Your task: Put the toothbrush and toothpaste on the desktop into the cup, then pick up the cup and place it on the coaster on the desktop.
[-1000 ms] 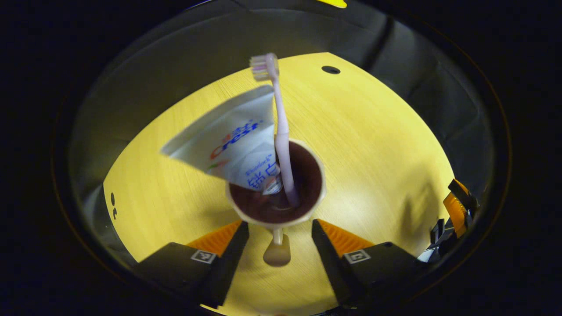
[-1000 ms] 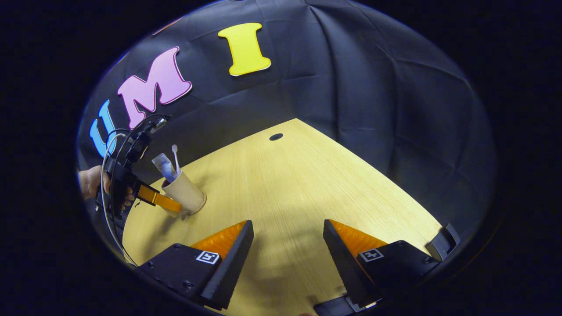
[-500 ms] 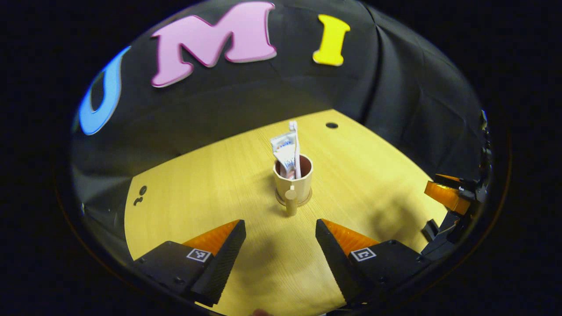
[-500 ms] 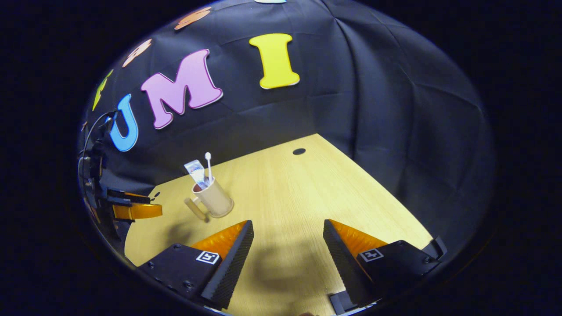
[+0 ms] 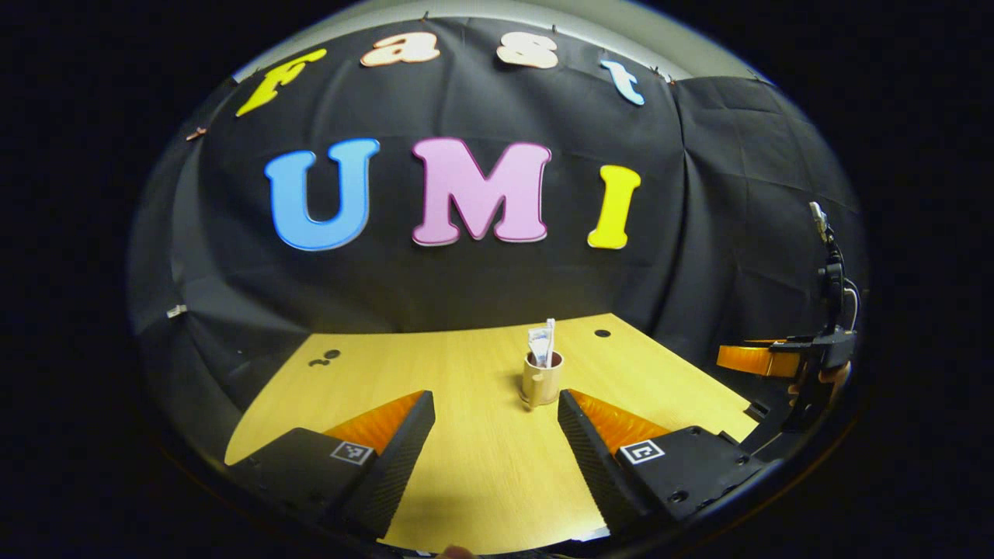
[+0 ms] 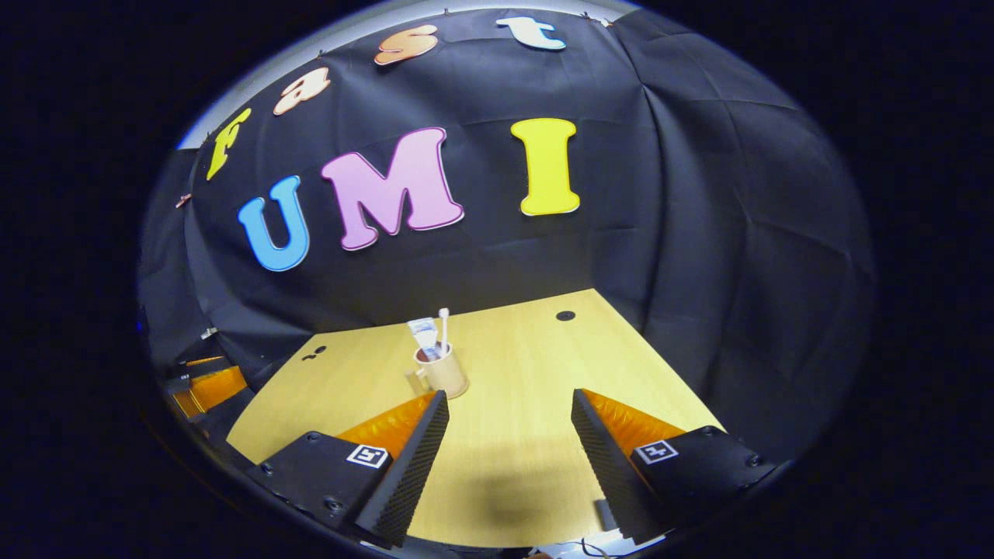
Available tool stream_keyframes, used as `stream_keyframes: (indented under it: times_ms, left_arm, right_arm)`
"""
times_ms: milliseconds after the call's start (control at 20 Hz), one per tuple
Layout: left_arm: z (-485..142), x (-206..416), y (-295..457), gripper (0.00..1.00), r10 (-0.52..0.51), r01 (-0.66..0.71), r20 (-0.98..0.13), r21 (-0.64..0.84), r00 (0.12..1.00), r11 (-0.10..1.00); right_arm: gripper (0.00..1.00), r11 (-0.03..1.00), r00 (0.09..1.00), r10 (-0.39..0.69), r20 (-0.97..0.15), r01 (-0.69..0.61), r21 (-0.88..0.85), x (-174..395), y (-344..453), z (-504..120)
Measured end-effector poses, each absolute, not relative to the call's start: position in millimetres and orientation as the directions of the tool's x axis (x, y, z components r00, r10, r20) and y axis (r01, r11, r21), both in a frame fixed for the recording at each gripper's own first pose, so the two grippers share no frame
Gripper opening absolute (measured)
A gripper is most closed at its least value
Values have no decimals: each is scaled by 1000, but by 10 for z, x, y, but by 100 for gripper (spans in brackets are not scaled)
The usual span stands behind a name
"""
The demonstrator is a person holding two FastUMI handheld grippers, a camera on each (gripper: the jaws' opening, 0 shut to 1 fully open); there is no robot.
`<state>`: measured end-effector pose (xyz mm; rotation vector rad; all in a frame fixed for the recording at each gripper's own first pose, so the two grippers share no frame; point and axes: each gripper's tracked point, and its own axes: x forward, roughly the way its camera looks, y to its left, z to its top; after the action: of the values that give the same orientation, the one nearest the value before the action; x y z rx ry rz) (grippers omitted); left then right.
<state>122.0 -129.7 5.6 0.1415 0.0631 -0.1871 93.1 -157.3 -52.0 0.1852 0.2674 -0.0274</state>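
Cup (image 5: 540, 382) upright on table (image 5: 466, 466), toothbrush (image 5: 550, 340) and toothpaste (image 5: 537, 341) inside. Coaster under cup hard to confirm. Left gripper (image 5: 497, 431) and right gripper (image 6: 509, 435) spread, empty, well apart from cup. Task looks finished; next: nothing but retreat.

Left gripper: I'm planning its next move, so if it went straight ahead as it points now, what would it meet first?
Probably the cup, standing ahead and a little right of centre between the open left gripper fingers; depth is unclear.
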Motion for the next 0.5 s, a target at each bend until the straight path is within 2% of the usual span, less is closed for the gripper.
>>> stream_keyframes:
  times_ms: [100,300,500]
  left_arm:
    - [131,907,-1163,99,-156,156,-12,129,988,979]
    - [205,367,-933,100,-117,115,36,66,992,991]
    - [168,184,-894,99,-100,97,60,58,993,994]
  right_arm:
    - [98,981,962,18,-273,36,189,655,-1371,-474]
    - [98,981,970,32,-241,16,192,219,-1065,-326]
    - [98,987,973,56,-225,-20,161,4,-902,-288]
